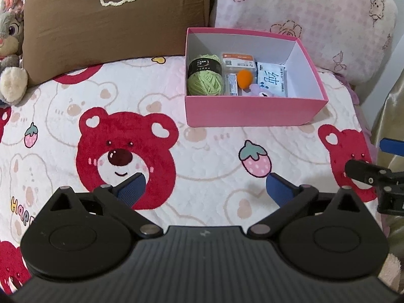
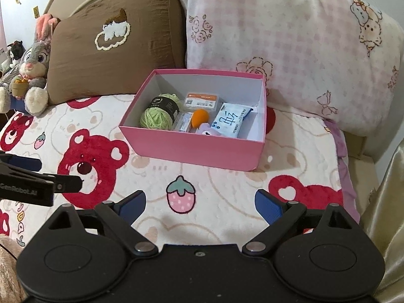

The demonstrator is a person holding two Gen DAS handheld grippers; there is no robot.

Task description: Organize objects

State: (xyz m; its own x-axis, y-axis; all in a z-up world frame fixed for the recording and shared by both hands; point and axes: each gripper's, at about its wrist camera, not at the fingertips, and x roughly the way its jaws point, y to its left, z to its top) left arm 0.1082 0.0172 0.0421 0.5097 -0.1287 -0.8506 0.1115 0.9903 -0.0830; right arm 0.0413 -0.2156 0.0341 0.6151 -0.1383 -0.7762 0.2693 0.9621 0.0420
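Note:
A pink box [image 1: 252,111] [image 2: 194,149] stands on the bed near the pillows. Inside lie a green yarn ball [image 1: 205,75] [image 2: 159,112], an orange-labelled clear case [image 1: 237,61] [image 2: 201,101], a small packet [image 1: 231,84] [image 2: 183,121], an orange pompom [image 1: 245,77] [image 2: 200,117], a purple plush [image 1: 262,91] [image 2: 207,130] and a white tissue pack [image 1: 272,78] [image 2: 231,120]. My left gripper [image 1: 204,189] is open and empty above the blanket, well short of the box. My right gripper [image 2: 199,205] is open and empty, also short of the box.
A bear-print blanket [image 1: 202,151] [image 2: 151,176] covers the bed. A brown pillow [image 1: 113,20] [image 2: 113,50] and a pink pillow [image 1: 315,25] [image 2: 290,50] lean behind the box. A grey bunny plush [image 1: 10,43] [image 2: 34,75] sits at the far left.

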